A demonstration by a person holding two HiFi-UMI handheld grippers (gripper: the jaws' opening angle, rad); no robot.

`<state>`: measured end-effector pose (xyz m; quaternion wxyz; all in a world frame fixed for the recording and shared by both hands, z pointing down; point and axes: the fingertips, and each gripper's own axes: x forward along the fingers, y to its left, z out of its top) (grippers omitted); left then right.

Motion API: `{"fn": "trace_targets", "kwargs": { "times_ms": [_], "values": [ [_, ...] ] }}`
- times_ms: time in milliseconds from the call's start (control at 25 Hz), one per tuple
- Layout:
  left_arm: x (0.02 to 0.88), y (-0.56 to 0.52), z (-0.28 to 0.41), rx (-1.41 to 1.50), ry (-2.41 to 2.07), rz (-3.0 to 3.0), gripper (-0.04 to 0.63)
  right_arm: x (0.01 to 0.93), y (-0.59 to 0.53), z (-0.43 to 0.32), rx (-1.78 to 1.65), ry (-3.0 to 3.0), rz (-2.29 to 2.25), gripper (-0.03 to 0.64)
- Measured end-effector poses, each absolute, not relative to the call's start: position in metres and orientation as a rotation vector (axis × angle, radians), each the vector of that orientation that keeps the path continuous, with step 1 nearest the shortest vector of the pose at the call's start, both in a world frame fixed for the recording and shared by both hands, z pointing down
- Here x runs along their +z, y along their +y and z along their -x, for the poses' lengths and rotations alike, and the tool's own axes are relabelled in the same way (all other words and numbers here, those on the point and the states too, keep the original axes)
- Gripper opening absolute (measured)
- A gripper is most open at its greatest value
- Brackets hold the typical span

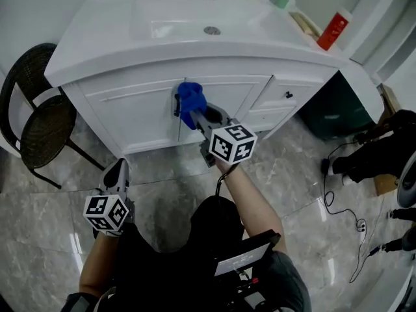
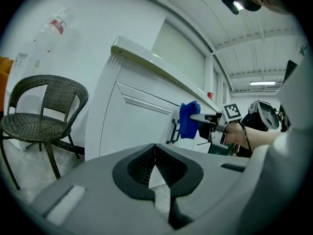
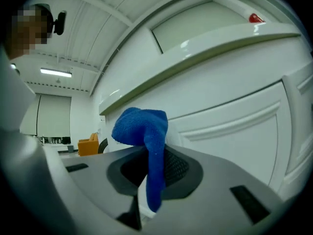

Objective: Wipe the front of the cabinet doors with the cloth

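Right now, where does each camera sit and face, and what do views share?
Head view: on the person's head, steeply down at the white panelled cabinet; forearms, left gripper, right gripper show.
Left gripper view: low, facing along shut jaws to cabinet and dark wicker chair.
Right gripper view: facing up the door, jaws shut on blue fluffy cloth.
Shared by all: the cloth.

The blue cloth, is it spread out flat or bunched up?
Bunched up. The blue cloth sits as a wad clamped in the right gripper, one tail hanging down between its jaws.
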<state>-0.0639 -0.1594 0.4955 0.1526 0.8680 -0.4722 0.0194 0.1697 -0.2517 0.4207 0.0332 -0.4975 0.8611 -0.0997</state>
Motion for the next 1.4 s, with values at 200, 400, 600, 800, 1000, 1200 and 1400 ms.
{"fn": "trace_targets", "kwargs": {
  "times_ms": [200, 400, 600, 800, 1000, 1200, 1400],
  "values": [
    [0.503, -0.158, 0.069, 0.100, -1.365, -2.470, 0.003, 0.408, -0.264, -0.166, -0.269, 2.634, 1.520, 0.049],
    [0.509, -0.159, 0.076, 0.103, -1.390, -2.448, 0.003, 0.416, -0.276, -0.174, -0.266, 2.635, 1.570, 0.049],
    [0.515, -0.154, 0.071, 0.093, -1.364, -2.429, 0.003, 0.418, -0.283, -0.228, -0.306, 2.539, 1.698, 0.049],
    [0.513, -0.151, 0.060, 0.102, -1.335, -2.447, 0.003, 0.426, -0.283, -0.328, -0.346, 2.372, 1.932, 0.049],
    [0.514, -0.151, 0.055, 0.129, -1.327, -2.456, 0.003, 0.439, -0.277, -0.424, -0.403, 2.235, 2.108, 0.049],
    [0.516, -0.146, 0.045, 0.146, -1.317, -2.463, 0.003, 0.443, -0.266, -0.462, -0.416, 2.152, 2.176, 0.049],
    [0.518, -0.146, 0.041, 0.132, -1.301, -2.464, 0.003, 0.437, -0.247, -0.413, -0.379, 2.209, 2.051, 0.049]
  ]
}}
